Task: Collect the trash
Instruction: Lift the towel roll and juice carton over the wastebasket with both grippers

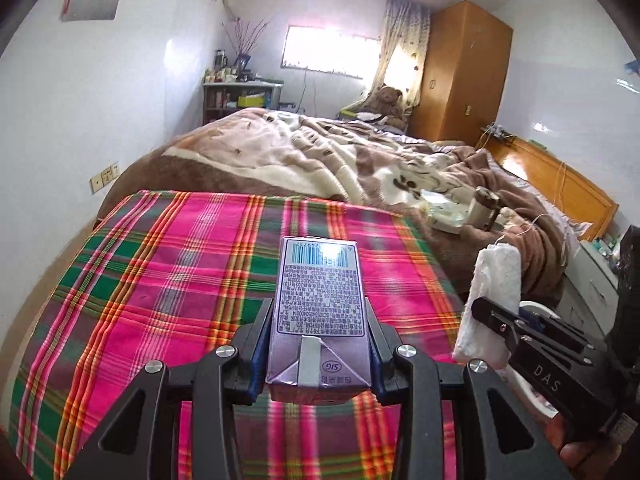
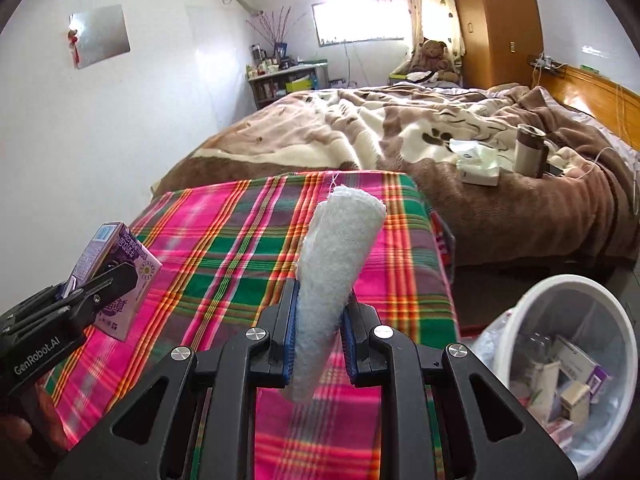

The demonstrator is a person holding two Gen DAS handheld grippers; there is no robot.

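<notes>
A purple drink carton [image 1: 316,316] is clamped between the pads of the left tool [image 1: 318,344], with most of its length projecting forward past the fingertips. A rolled white tissue wad [image 2: 334,276] is clamped in the right tool [image 2: 320,344], likewise gripped near its lower end only. Both items are held clear above the plaid-covered bench [image 2: 224,248], on which no further trash is seen. The lined white waste bin [image 2: 560,300] stands below and to the right of the right tool, beside the bench, and is already part-filled with boxes and wrappers. Several risks are judged from this arrangement. The carton is held at its base, so a quick swing may lever it out of the pads. The tissue is soft and compressible, so it may slide free or cling to a pad when released. The left tool lies farther from the bin, so its path may cross the right tool, and a collision is possible if both are moved together. A release made short of the rim would drop either item on the floor. Legible markings are as follows: "SIG" is printed, inverted, on the carton's folded end; a barcode and dense small print, too fine to read, cover its upper face. "DAS" is read on the right tool's body, and "GenRobot.AI" on the left tool's body.
</notes>
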